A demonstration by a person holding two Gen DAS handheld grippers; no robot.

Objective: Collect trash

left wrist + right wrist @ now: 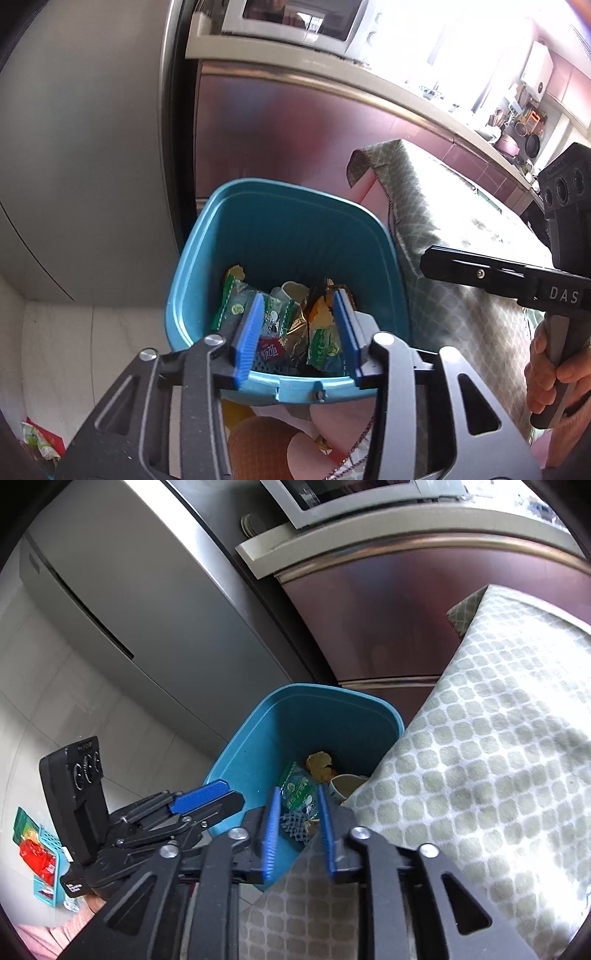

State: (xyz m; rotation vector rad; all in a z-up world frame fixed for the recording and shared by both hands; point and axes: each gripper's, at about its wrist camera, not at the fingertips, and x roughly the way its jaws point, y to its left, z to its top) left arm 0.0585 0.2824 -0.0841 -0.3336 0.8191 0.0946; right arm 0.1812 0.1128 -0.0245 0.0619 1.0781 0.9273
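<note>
- Your left gripper (pixel 301 332) hangs above the near rim of the blue bin (pixel 207 266), jaws spread wide with nothing between the blue pads; the wrappers seen between them lie below, in the bin.
- Your right gripper (pixel 297 823) also has its jaws apart and empty, poised over the edge where the checked tablecloth (pixel 480 738) meets the bin.
- Straight ahead of both sets of jaws, at the bin's bottom, sits the collected trash: green snack wrappers (pixel 234 302), a gold foil wrapper (pixel 317 314), a small red packet (pixel 269 350) and a pale cup (pixel 293 291).
- Judging by their look, those wrappers are light, thin and crinkly, likely slick; pinch any such piece at a flat sealed edge, not the puffed middle, or it may slide out.
- The cup looks stiffer; its rim would be the place to hold.
- Far out to the left of your right jaws, on the floor, red and green packets (pixel 35 849) lie by a small turquoise basket (pixel 46 882), probably still to gather.
</note>
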